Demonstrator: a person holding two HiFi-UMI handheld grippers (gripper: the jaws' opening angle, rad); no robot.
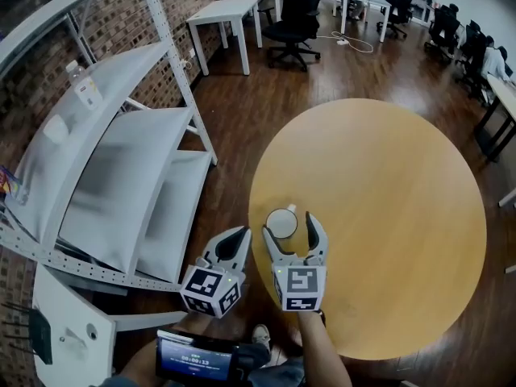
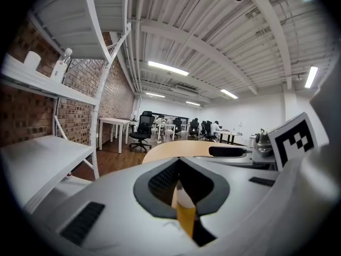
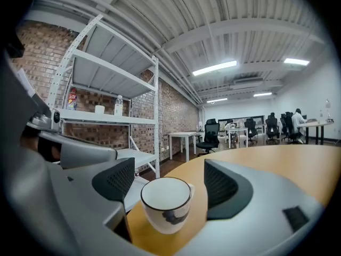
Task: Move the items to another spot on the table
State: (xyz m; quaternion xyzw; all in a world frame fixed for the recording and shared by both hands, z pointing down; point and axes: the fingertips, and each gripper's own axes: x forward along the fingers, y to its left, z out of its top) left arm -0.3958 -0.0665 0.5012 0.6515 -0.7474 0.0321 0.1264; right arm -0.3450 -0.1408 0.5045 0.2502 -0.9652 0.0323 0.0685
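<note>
White with a dark rim, the mug (image 1: 282,222) stands upright on the round wooden counter (image 1: 387,200), close to its 9 o'clock edge. My right claw (image 1: 288,225) is released, its jaws spread to either side of the mug. My left claw (image 1: 236,239) is clenched on nothing, beyond the counter's rim at the mug's 8 o'clock, near the white shelving (image 1: 121,176).

The cup (image 3: 165,204) looks like glossy white ceramic, dark at the rim. The round table (image 1: 387,200) has a smooth, matt wood top. The right gripper (image 3: 168,175) has a matt grey plastic shell and dark ribbed pads (image 3: 221,183). The rack (image 1: 121,184) at left is white-painted metal.
</note>
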